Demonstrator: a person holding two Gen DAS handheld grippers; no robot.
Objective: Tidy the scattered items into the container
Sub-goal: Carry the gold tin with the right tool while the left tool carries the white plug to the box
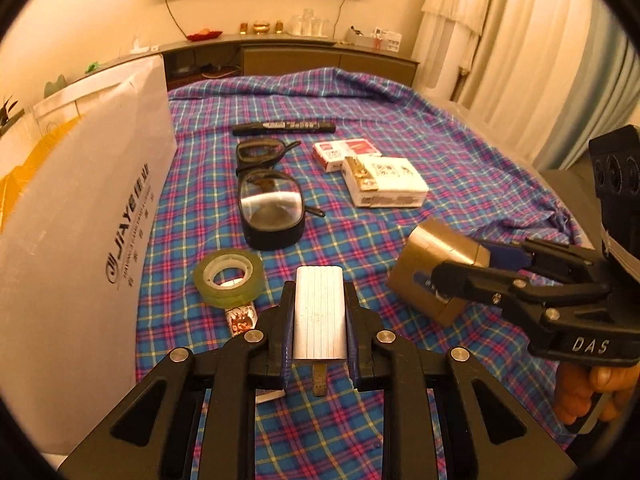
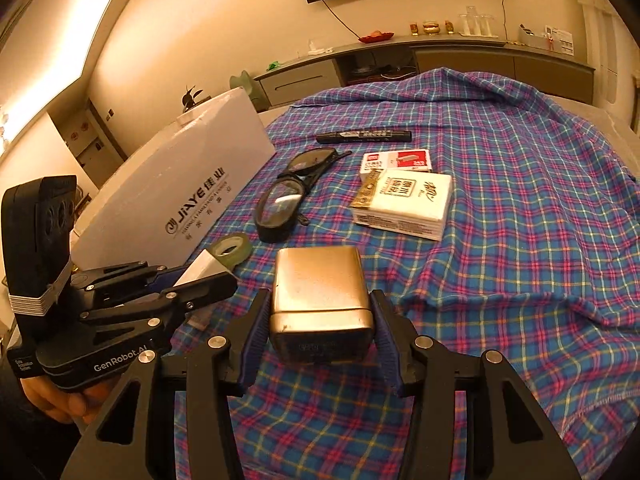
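In my left wrist view, the left gripper [image 1: 319,316] clamps a silver block [image 1: 319,312] at lower centre; the white box [image 1: 86,216] stands at left, its inside hidden. In my right wrist view, the right gripper [image 2: 320,316] holds a gold tin [image 2: 320,300] at centre.

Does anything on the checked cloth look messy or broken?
Nothing looks broken. The glasses lie skewed with one arm sticking out, and the packet of tissues rests partly on the red-and-white box.
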